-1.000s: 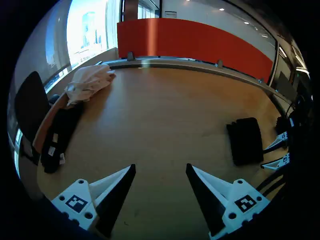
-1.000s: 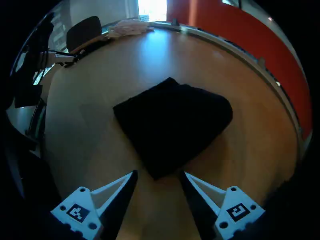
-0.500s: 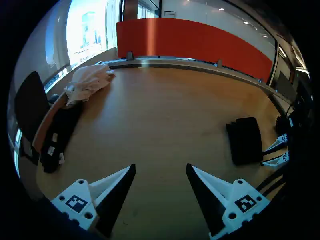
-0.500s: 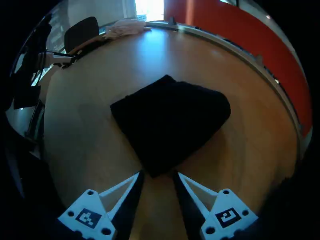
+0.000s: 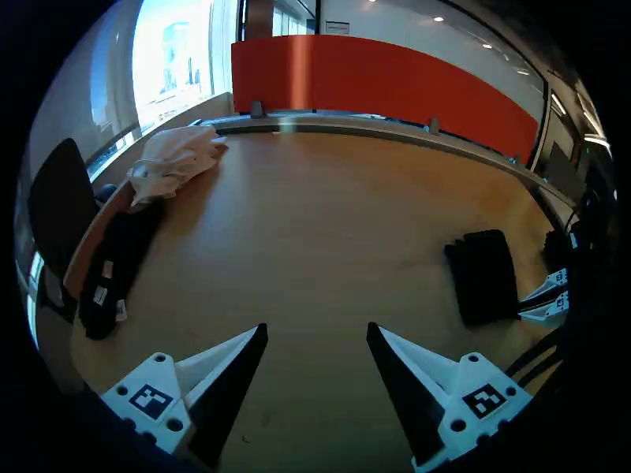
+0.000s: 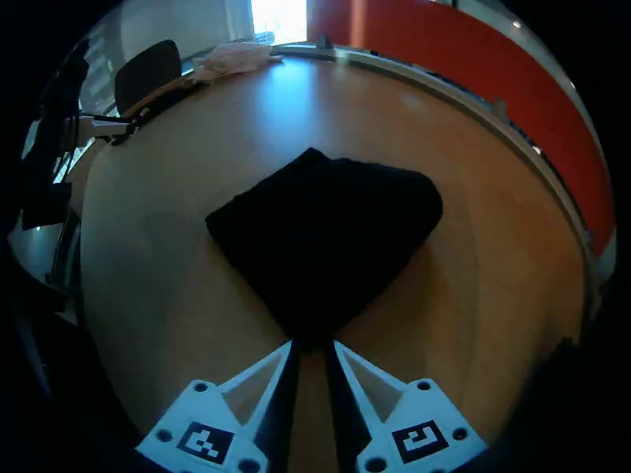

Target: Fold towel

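Observation:
A black towel, folded into a thick pad, lies on the wooden table; its near corner points at me in the right gripper view. My right gripper has its fingers drawn in on that corner, which sits pinched between the tips. In the left gripper view the same towel rests at the right, with the right gripper at its near edge. My left gripper hovers open over bare wood, nothing between its fingers. Far off in the right gripper view, the left gripper shows at the table's left edge.
A crumpled white cloth lies at the far left corner of the table. Dark folded items line the left edge beside a black chair. An orange partition runs behind the table's curved far rim.
The right gripper's fingers have drawn together from wide apart onto the towel's near corner. The left gripper has held still and stayed open.

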Available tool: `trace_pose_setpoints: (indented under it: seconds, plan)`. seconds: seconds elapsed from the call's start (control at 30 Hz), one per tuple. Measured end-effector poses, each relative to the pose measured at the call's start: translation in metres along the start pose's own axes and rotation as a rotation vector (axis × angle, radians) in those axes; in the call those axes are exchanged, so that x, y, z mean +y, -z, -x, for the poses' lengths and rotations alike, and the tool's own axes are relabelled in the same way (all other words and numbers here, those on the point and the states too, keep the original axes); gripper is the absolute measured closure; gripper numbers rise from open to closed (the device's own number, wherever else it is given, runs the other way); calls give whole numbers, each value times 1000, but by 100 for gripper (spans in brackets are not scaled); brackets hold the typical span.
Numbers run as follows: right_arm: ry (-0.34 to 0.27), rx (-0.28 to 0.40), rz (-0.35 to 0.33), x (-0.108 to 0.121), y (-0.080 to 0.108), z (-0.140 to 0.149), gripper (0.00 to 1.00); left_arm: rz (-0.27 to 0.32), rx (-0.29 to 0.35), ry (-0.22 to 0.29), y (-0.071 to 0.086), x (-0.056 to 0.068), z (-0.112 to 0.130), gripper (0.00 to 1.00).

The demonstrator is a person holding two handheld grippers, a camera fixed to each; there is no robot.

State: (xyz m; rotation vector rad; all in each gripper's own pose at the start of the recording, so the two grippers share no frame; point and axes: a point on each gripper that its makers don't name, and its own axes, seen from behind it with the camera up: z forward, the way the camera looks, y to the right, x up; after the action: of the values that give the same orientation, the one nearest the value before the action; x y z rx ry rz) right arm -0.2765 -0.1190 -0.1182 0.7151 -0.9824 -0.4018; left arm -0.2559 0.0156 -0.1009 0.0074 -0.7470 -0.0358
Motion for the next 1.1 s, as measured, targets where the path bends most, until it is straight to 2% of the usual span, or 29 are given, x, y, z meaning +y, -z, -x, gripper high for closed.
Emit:
trace_pose_setpoints:
  seconds: [0.2,0.4,0.63,0.9,1.1]
  plan:
    - [-13,-2,-8,0,0,-1,92,-1,0,-1,0,1,-1,7]
    - [-27,9,-26,-3,-2,-3,94,-1,-1,0,0,0,0,7]
    - [-12,26,-21,0,0,-11,95,2,2,-1,0,2,-2,7]
    - [32,74,10,13,21,-43,95,15,20,4,-2,7,-9,7]
    - [100,139,54,28,49,-87,95,31,47,12,0,14,-20,7]
